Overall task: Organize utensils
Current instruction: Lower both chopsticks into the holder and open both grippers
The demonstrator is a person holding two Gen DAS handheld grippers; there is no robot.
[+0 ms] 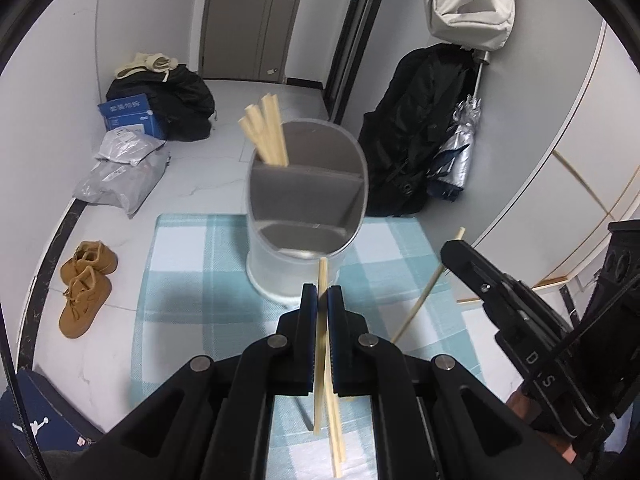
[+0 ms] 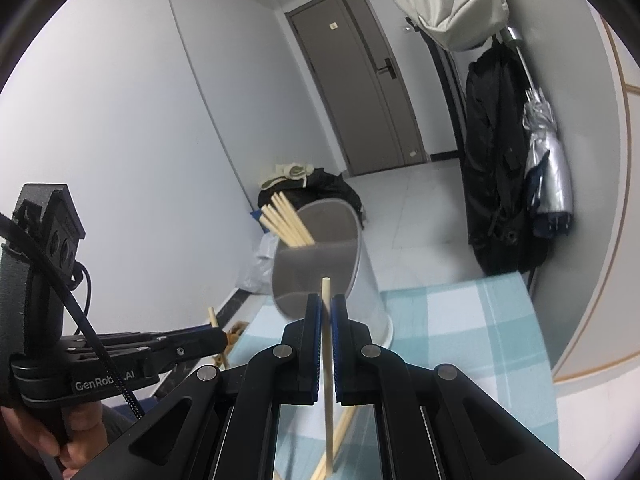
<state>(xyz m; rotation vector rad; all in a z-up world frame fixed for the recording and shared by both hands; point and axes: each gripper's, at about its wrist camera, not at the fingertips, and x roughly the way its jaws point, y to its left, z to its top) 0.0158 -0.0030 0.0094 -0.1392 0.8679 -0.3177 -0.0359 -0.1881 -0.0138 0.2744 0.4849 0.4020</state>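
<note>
Two grippers: left gripper (image 1: pixel 323 300) and right gripper (image 2: pixel 326 308), each pinching one chopstick.
Left fingers: pressed nearly together on left stick (image 1: pixel 321 332), held about mid-length, top end just above the pads, lower end hanging over the cloth (image 1: pixel 192 264).
Right fingers: pressed nearly together on right stick (image 2: pixel 327 360), held in the upper part, short end above the pads, long end hanging down.
Holder: grey holder (image 1: pixel 304 208) upright on the cloth, just ahead of both grippers, split inside by a wall into compartments.
Sticks stored: several chopsticks (image 1: pixel 266 132) leaning in the far-left compartment; near compartment looks free of sticks.
Sticks left: more sticks (image 1: pixel 334 432) lying on the cloth under the left gripper; exact count hard to tell.
Weight: probably very light, light wood or bamboo.
Stiffness: likely stiff, no bend seen while hanging from one pinch point.
Slip: smooth and thin, so may rotate or slide between the pads; both hang a little tilted already.
Fragility: low, but a thin stick could snap if pushed sideways against the rim.
Best hold: near the upper third, so the long lower end enters the holder first.
Holder risk: seems light plastic, may tip if a stick pushes on the rim.
</note>
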